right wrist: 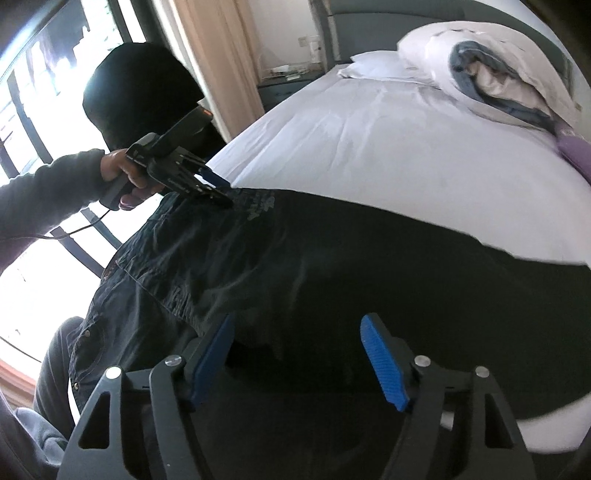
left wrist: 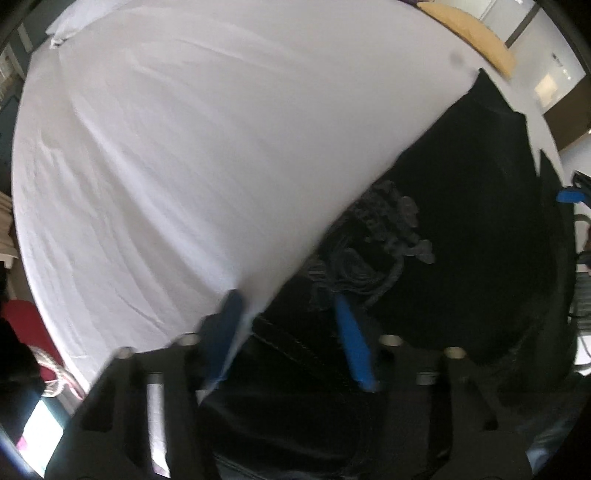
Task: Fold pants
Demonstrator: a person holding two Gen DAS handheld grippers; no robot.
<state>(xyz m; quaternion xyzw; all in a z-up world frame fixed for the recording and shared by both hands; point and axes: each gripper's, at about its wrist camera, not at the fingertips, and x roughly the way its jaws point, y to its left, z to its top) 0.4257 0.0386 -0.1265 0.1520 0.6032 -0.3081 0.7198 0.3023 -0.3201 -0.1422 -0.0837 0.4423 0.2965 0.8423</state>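
Dark pants (right wrist: 332, 258) lie spread across the near part of a white bed (right wrist: 388, 140), with grey embroidery (left wrist: 391, 225) showing on the cloth. My left gripper (left wrist: 287, 299) points steeply down at the pants' edge. One blue finger is over the sheet, the other over the dark cloth, and a gap shows between them. In the right wrist view the left gripper (right wrist: 221, 190) sits at the far left corner of the pants, held by a person's hand (right wrist: 122, 173). My right gripper (right wrist: 299, 350) stands open just above the pants' near side.
Pillows (right wrist: 373, 62) and a bundled white and blue duvet (right wrist: 498, 77) lie at the head of the bed, a purple item (right wrist: 576, 151) beside them. A window and a curtain (right wrist: 221, 44) stand at left. A tan object (left wrist: 476, 33) lies at the bed's far edge.
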